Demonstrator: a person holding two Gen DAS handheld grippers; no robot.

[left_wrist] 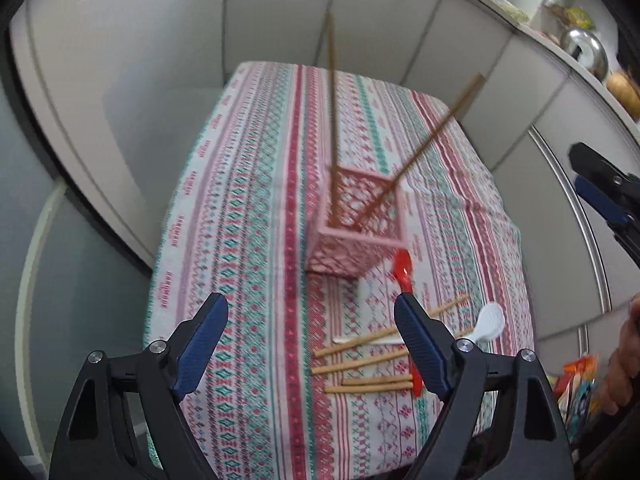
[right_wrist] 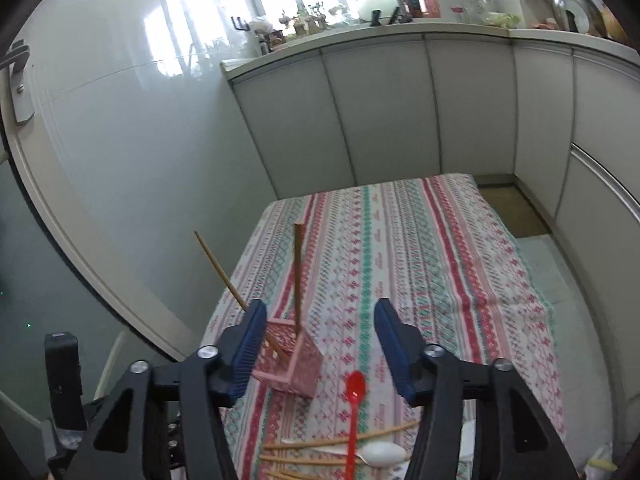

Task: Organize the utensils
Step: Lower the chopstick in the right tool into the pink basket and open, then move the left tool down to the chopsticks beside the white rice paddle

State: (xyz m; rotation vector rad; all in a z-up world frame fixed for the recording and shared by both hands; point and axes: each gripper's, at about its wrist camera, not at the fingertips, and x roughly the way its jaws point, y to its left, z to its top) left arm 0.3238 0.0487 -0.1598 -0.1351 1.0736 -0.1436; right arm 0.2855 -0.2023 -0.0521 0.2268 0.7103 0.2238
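Utensils half sorted: two wooden chopsticks [left_wrist: 333,120] stood in the pink lattice plastic holder [left_wrist: 360,236]; the rest lay loose on the striped patterned tablecloth [left_wrist: 260,240].

I had both grippers wide and empty; the left gripper [left_wrist: 312,320] hung over bare cloth just beside the heap, the right gripper [right_wrist: 320,340] framed the holder and the red plastic spoon [right_wrist: 354,400] without touching either; I judged I was between placements, reaching for the next piece; the loose bamboo chopsticks [left_wrist: 360,360], the red spoon and a white plastic spoon [left_wrist: 490,322] sat overlapped near the table's front edge, in front of the holder; my next move called for dropping onto one stick, closing on it alone, then tipping it upright over the holder.
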